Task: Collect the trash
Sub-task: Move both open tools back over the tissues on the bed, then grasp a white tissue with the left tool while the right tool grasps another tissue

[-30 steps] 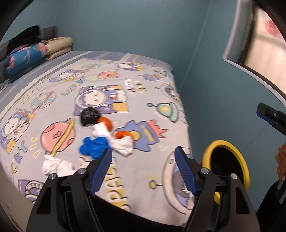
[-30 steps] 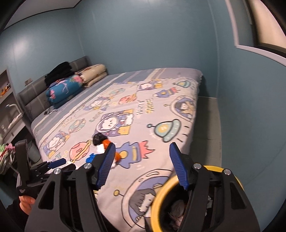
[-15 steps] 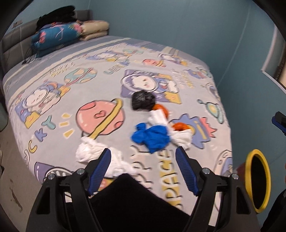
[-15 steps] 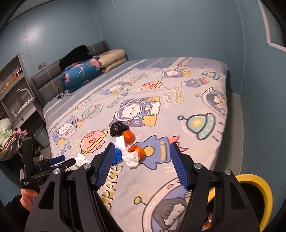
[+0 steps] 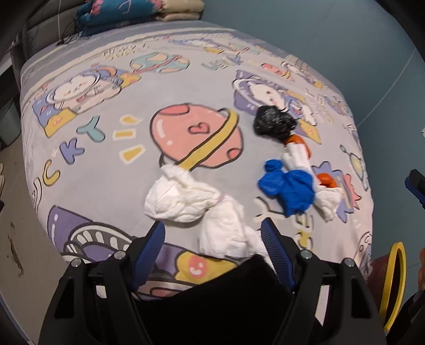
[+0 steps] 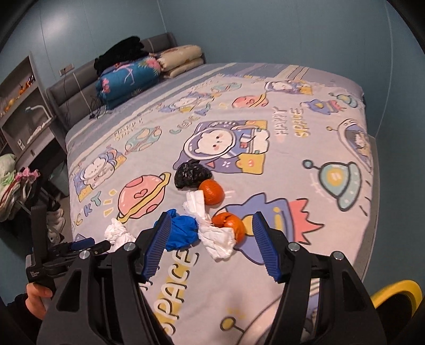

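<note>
**Both grippers open above the bed trash, nothing gripped**

Left wrist view, near to far:
- Left gripper point(image 5: 212, 238) at bottom centre, jaws spread wide. White tissue wad point(image 5: 196, 204) lies on the bed sheet point(image 5: 106, 169), its near end between the blue pads; pads don't press on it.
- Right of centre: blue glove point(image 5: 288, 189), then a smaller white tissue point(image 5: 328, 203) at its right edge, touching it.
- Past that, an orange peel point(image 5: 328, 180) and a twisted white tissue strip point(image 5: 296, 156) running up toward a second orange piece point(image 5: 294, 138).
- Black bag point(image 5: 273, 123) at the far end of the cluster, touching that orange piece.
- Yellow bin rim point(image 5: 394, 286) at lower right edge, off the bed.
- Folded bedding point(image 5: 138, 10) at top.

Right wrist view, near to far:
- Right gripper point(image 6: 209, 244) at bottom centre, jaws released, empty. Glove point(image 6: 183, 232), tissue point(image 6: 217, 238) and an orange peel point(image 6: 229, 225) sit in the gap as framed, but lie on the sheet beyond the pads.
- Bin rim point(image 6: 393, 292) in lower right corner.
- Left gripper point(image 6: 79, 245) at lower left, held by a hand point(image 6: 37, 300), just beside the tissue wad point(image 6: 117, 233).
- Mid-frame: second orange peel point(image 6: 211, 192), then black bag point(image 6: 191, 173).
- Upper left: bedding point(image 6: 148, 69) by the headboard point(image 6: 77, 90), shelf point(image 6: 24, 106) at left edge.
</note>
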{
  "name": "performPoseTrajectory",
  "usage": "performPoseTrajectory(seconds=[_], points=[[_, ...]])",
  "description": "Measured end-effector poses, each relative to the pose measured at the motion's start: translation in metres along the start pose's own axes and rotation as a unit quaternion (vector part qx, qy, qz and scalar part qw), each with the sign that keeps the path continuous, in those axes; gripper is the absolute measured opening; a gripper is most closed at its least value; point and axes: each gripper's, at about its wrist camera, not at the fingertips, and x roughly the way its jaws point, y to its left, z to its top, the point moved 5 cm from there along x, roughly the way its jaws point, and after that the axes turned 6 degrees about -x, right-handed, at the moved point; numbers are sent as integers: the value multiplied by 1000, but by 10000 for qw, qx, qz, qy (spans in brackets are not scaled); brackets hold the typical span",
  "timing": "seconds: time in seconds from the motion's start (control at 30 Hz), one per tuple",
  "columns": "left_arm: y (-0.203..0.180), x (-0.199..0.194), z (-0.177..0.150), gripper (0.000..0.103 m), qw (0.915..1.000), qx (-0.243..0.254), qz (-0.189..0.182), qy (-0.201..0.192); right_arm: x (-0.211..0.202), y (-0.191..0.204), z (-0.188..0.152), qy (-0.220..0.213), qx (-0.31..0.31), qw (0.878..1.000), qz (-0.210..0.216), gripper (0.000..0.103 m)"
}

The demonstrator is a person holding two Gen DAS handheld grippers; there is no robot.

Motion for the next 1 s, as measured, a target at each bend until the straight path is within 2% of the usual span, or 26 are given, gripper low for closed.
performPoseTrajectory(seconds=[0.23, 0.5, 0.73, 1.0], points=[[20, 18, 3, 71, 9992, -335, 55, 186, 71, 21, -2, 653, -340, 9973, -29, 58], [22, 33, 12, 71, 9987, -417, 74, 267, 135, 33, 5, 1160, -545, 9916, -145, 52], [13, 46, 18, 70, 9988, -336, 69, 362, 175, 31, 4, 1509, -561, 9863, -345, 46], [4, 58, 23, 57, 9984, -293, -11, 486, 195, 37, -2, 1677, -577, 9833, -417, 41]])
